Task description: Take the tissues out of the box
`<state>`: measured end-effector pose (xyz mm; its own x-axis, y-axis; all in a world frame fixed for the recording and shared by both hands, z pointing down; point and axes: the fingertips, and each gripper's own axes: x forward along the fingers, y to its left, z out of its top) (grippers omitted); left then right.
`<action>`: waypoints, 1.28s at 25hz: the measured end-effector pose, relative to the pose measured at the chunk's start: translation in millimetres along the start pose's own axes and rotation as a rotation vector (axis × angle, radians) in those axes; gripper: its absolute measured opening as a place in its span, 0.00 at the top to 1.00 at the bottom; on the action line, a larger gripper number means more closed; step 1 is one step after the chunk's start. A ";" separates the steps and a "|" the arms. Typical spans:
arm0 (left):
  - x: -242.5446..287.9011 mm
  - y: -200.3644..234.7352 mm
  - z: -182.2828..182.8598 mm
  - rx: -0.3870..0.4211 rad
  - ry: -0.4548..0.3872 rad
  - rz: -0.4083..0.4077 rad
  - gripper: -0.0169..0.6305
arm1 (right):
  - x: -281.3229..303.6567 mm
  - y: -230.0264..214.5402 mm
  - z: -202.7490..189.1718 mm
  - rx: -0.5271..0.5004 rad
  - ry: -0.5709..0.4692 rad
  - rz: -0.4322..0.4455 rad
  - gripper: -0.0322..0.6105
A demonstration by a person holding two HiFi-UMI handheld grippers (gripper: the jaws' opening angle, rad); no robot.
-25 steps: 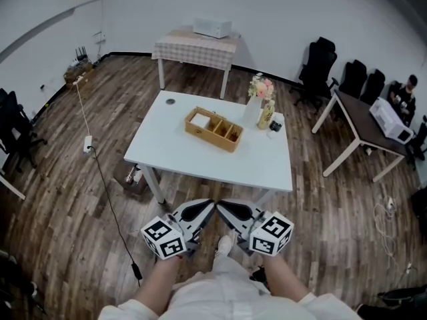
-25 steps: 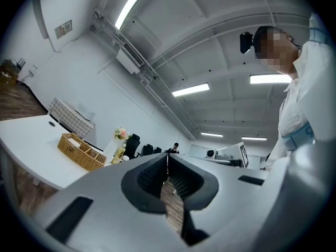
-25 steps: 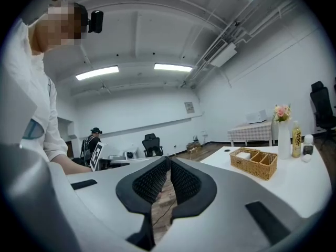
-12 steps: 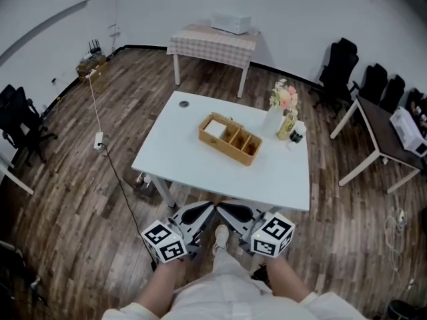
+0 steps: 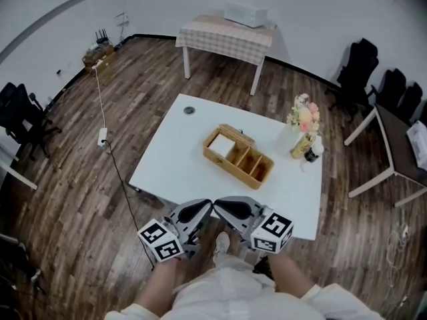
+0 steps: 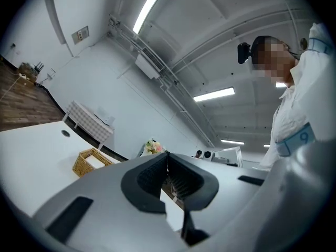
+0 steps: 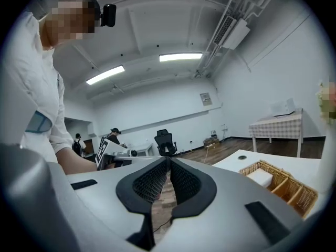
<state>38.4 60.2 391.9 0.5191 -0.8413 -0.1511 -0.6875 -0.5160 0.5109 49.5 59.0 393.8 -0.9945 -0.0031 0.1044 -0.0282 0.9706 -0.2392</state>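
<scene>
A wicker box (image 5: 239, 155) with several compartments stands on the white table (image 5: 173, 159), and white tissues (image 5: 221, 145) fill its left end compartment. Both grippers hover near the table's front edge, short of the box. My left gripper (image 5: 204, 207) and right gripper (image 5: 221, 205) point at each other with tips almost touching; both are shut and hold nothing. In the left gripper view the shut gripper (image 6: 168, 154) has the box (image 6: 90, 161) far off at left. In the right gripper view the shut gripper (image 7: 169, 159) has the box (image 7: 283, 187) and tissues (image 7: 260, 177) at right.
A vase of flowers (image 5: 303, 120), a yellow bottle (image 5: 300, 146) and a small dark item (image 5: 311, 155) stand at the table's right edge. A checked table with a microwave (image 5: 245, 15) is behind, office chairs (image 5: 360, 62) at right, a cable (image 5: 113, 162) on the floor at left.
The table and box have come closer and shifted right and down in the head view as the person moved toward them. Both grippers stay shut, held together.
</scene>
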 end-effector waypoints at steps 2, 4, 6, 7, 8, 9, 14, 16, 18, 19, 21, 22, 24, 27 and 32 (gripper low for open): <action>15.6 14.6 8.9 0.003 -0.001 0.009 0.97 | 6.6 -20.8 7.9 0.018 0.002 0.021 0.88; 29.8 26.3 15.2 0.003 0.001 0.017 0.97 | 10.8 -38.9 14.1 0.033 0.008 0.036 0.88; 43.9 35.8 21.0 0.002 0.003 0.024 0.97 | 13.0 -55.6 20.6 0.041 0.010 0.043 0.88; 50.9 40.6 24.5 0.005 0.004 0.028 0.97 | 14.3 -63.8 24.5 0.044 0.008 0.046 0.88; 57.2 45.0 27.9 0.010 0.007 0.031 0.97 | 15.7 -71.3 28.2 0.048 0.005 0.049 0.88; 62.5 49.0 30.7 0.016 0.012 0.032 0.97 | 17.1 -77.6 31.0 0.050 0.002 0.054 0.88; 75.5 75.0 35.5 0.043 0.027 0.053 0.97 | 26.1 -109.2 29.3 0.069 0.002 0.040 0.88; 76.2 87.1 36.8 0.035 0.026 0.071 0.97 | 26.9 -125.6 26.2 0.106 -0.002 -0.003 0.88; 75.9 99.6 40.3 0.026 0.025 0.080 0.97 | 26.8 -144.5 26.6 0.162 -0.036 -0.065 0.88; 75.7 106.1 43.1 0.024 0.025 0.079 0.97 | 28.0 -153.9 26.9 0.195 -0.059 -0.095 0.88; 73.7 118.1 47.8 0.020 0.034 0.063 0.97 | 34.5 -168.4 23.9 0.261 -0.085 -0.150 0.88; 72.0 123.5 49.6 0.016 0.042 0.047 0.97 | 39.1 -173.9 20.5 0.283 -0.088 -0.182 0.88; 69.9 135.0 52.3 0.004 0.060 0.006 0.97 | 49.3 -184.9 12.9 0.311 -0.082 -0.247 0.88; 76.1 154.0 54.2 -0.022 0.106 -0.067 0.97 | 63.8 -208.0 5.9 0.366 -0.076 -0.334 0.77; 81.4 178.4 64.4 -0.068 0.182 -0.209 0.97 | 84.3 -236.7 -2.0 0.420 -0.074 -0.497 0.72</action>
<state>-74.7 -110.7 416.3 0.7328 -0.6718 -0.1081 -0.5234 -0.6580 0.5413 -27.5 -170.5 461.1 -0.8569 -0.4582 0.2363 -0.5080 0.6724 -0.5384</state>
